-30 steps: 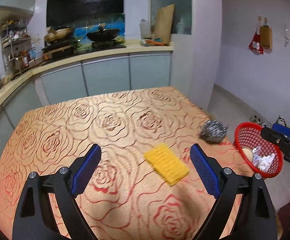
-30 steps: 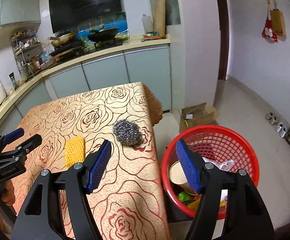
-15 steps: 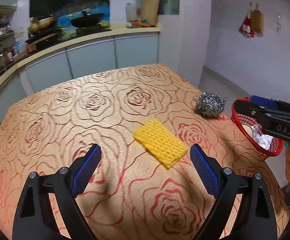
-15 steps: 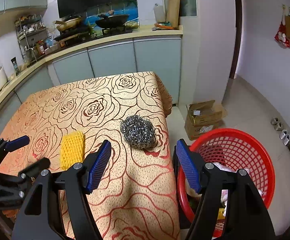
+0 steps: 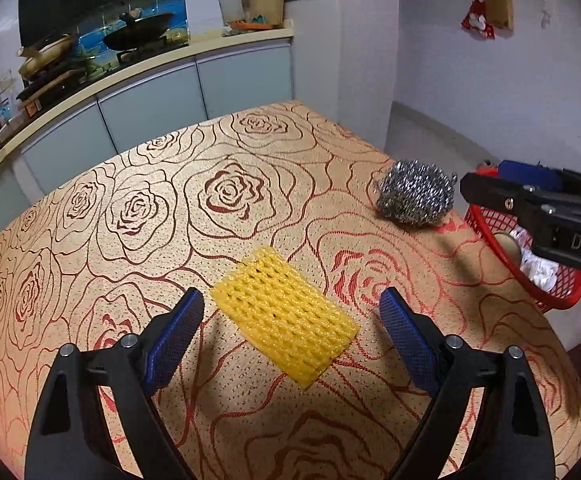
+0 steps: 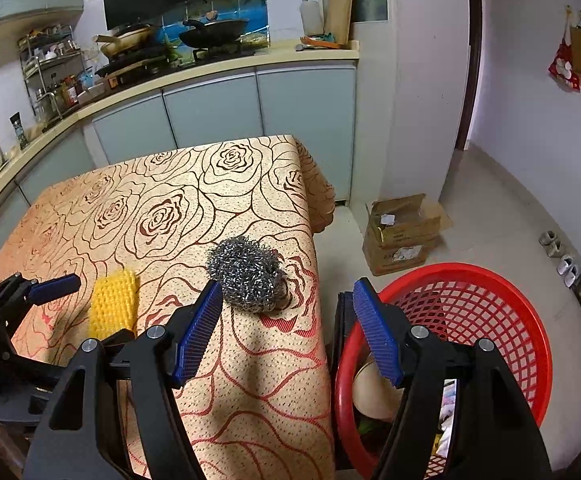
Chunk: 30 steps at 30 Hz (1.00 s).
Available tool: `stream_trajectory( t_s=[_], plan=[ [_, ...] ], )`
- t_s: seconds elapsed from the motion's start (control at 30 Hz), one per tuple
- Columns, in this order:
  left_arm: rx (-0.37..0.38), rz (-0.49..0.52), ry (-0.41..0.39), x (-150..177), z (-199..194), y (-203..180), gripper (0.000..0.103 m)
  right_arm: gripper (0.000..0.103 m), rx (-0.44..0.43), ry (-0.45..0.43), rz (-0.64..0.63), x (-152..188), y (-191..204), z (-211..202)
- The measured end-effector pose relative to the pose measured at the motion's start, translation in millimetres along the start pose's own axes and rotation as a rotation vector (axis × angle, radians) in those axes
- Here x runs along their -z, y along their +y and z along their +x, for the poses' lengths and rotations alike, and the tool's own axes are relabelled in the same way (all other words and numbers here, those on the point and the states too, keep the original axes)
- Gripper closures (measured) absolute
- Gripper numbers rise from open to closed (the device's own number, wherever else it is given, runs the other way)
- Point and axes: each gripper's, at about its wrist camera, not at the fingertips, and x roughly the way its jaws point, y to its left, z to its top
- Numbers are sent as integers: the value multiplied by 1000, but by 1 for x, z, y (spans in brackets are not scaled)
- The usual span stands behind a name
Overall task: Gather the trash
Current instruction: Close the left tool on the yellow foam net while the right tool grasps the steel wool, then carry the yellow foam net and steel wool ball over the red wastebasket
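My left hand-held gripper (image 5: 290, 330) stands wide with its jaws closing, the yellow foam net (image 5: 286, 320) lying flat on the table (image 5: 110, 208) between the blue pads, which do not yet press on it. My right hand-held gripper (image 6: 286, 322) is held partly open and empty; its left pad sits just beside the steel wool ball (image 6: 246, 274), its right pad over the red basket (image 6: 490, 308). Risks, as I judge them: the net is thin and springy, so pads that close above it may meet over nothing, or drag the patterned tablecloth up in a fold; the steel wool rests near the table's edge, so a glancing push could roll it to the floor rather than into the basket; its wires may also snag the cloth. The two tools work close together and could collide. The basket stands on the floor just beside the table, already holding crumpled paper and a cup. Surroundings: a rose-patterned cloth covers the table; behind it run grey cabinets (image 6: 250, 108) under a counter carrying a wok (image 6: 214, 34); a cardboard box (image 6: 404, 232) sits on the tiled floor.
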Motion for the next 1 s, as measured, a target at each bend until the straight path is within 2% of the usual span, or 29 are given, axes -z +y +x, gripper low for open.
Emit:
stream_trajectory(
  t_s=[0.07,0.23,0.47,0.6,0.67,0.77,1.0],
  plan=[
    [-6,0,26,2,6,1,34,37,-5,4,-8,-1,1,3],
    [-8,-12,39,4,8,8,40,37,-25,19,-30,-5,9,13],
    [-4,-11,45,6,7,14,63,37,-53,63,-57,-11,22,36],
    [-3,-13,47,7,6,18,75,45,-61,94,-78,-13,29,48],
    [0,-19,47,8,5,21,79,52,-58,110,-83,-12,31,53],
    [4,-27,50,10,2,25,84,57,-48,125,-85,-10,32,59],
    [4,-66,31,13,-13,44,85,63,-41,115,-90,-6,34,59]
  ],
)
